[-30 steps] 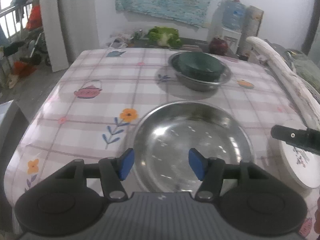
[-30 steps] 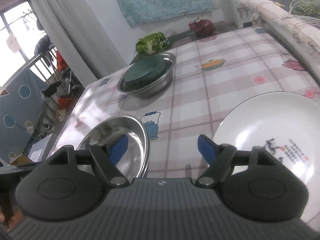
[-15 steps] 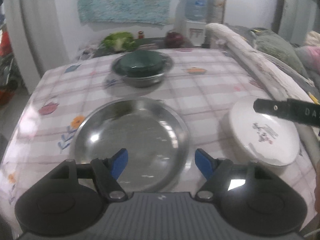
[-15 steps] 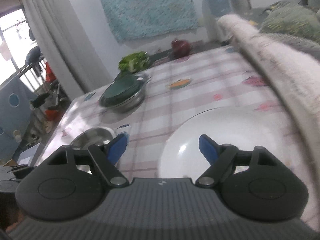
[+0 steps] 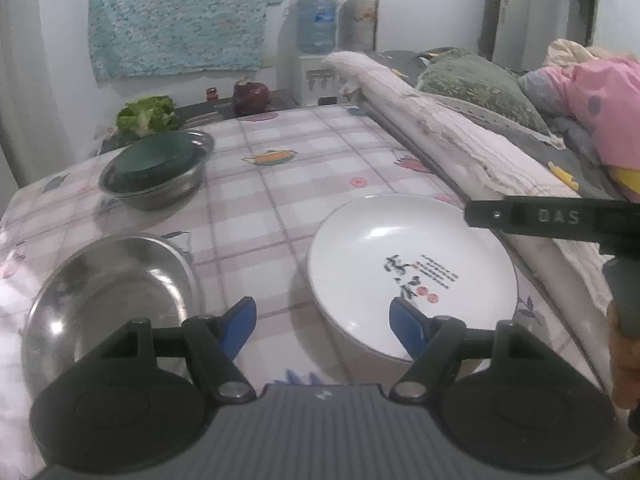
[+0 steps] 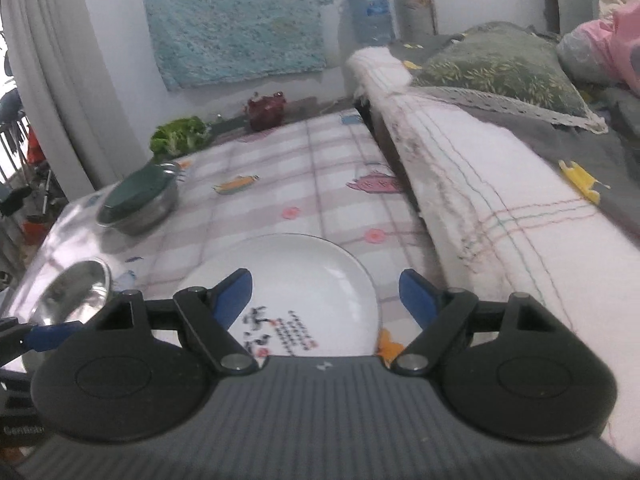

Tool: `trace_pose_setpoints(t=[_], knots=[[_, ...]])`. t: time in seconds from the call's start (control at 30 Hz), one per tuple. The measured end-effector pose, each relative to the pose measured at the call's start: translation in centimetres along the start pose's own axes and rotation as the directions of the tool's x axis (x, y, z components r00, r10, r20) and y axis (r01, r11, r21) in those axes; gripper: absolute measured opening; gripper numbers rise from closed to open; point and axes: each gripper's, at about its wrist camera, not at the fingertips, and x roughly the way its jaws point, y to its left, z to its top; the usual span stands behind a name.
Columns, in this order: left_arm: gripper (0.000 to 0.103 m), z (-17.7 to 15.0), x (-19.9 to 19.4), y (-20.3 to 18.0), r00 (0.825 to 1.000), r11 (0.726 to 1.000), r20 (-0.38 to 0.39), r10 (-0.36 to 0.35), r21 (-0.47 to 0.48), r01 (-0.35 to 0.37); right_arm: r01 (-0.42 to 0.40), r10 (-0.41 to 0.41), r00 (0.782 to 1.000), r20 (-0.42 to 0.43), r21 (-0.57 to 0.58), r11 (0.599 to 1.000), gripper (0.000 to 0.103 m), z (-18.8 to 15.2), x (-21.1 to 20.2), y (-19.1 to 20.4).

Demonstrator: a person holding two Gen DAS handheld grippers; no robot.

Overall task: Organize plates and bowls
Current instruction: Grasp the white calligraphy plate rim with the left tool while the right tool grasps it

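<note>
A white plate with a printed design lies on the checked tablecloth, right of a shallow steel plate. Farther back, a steel bowl holds a dark green bowl. My left gripper is open between the two plates; its right pad overlaps the white plate's near rim, gripping nothing. My right gripper hangs open over the white plate, empty. The steel plate and the nested bowls lie to its left. One of the right gripper's fingers reaches over the plate's far right rim.
A rolled white blanket runs along the table's right edge, with cushions and bedding beyond it. Green vegetables and a dark red pot stand at the far end. A hand shows at the right.
Both grippers have swung to the right. The left one has left the steel plate for the white plate and its jaws stand wider. The right one now sits over the white plate, closer to the blanket.
</note>
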Motion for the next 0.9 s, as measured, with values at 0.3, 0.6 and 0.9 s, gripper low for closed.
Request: trace_pose_setpoints(t=[0.3, 0.6, 0.9], knots=[[0.044, -0.6, 2.9, -1.3, 0.997, 1.000, -0.076, 0.006, 0.002, -0.006, 0.002, -0.004, 0.999, -0.052, -0.046, 0.999, 0.066, -0.4, 3.4, -0.3], [0.031, -0.5, 4.1, -1.3, 0.995, 1.000, -0.099, -0.007, -0.011, 0.006, -0.006, 0.000, 0.995, -0.102, -0.051, 0.999, 0.033, 0.0, 5.9, -0.9], [0.028, -0.6, 3.9, -0.6, 0.995, 1.000, -0.103, 0.001, -0.024, -0.004, -0.034, 0.030, 0.992, -0.124, -0.030, 0.999, 0.026, -0.7, 5.4, -0.9]])
